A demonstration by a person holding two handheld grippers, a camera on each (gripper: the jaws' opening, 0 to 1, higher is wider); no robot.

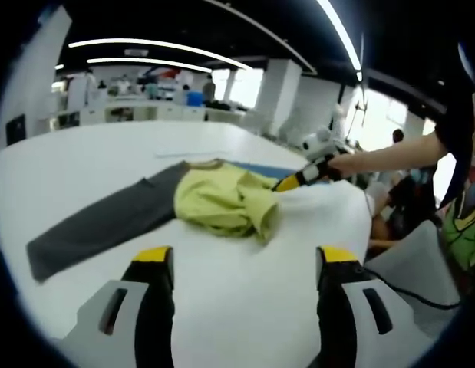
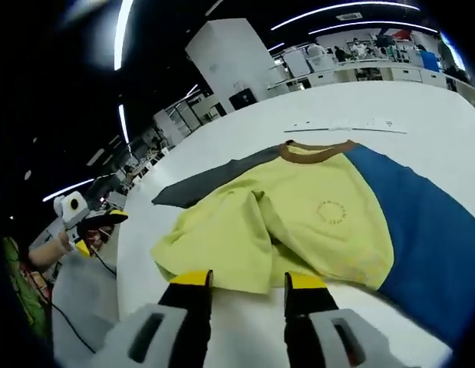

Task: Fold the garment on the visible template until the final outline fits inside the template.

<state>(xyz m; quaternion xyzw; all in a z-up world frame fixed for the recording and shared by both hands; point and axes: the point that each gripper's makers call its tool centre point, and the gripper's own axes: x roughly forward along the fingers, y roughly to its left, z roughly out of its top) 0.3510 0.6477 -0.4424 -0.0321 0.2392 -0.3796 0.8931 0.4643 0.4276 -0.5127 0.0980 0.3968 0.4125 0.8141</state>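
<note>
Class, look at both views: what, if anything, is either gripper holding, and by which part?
Nothing by the left gripper. The right gripper is at the garment's yellow hem; grip cannot be told.

A broad white worktop [image 1: 222,299] spreads ahead of the tool. Far beyond it stand white pillars [image 1: 277,96] and white desks [image 1: 145,113] — cluttered, too small to read. Long ceiling light strips [image 1: 156,44] arc overhead. A thin black cable [image 2: 72,326] trails off the worktop's edge, left of the right tool.
</note>
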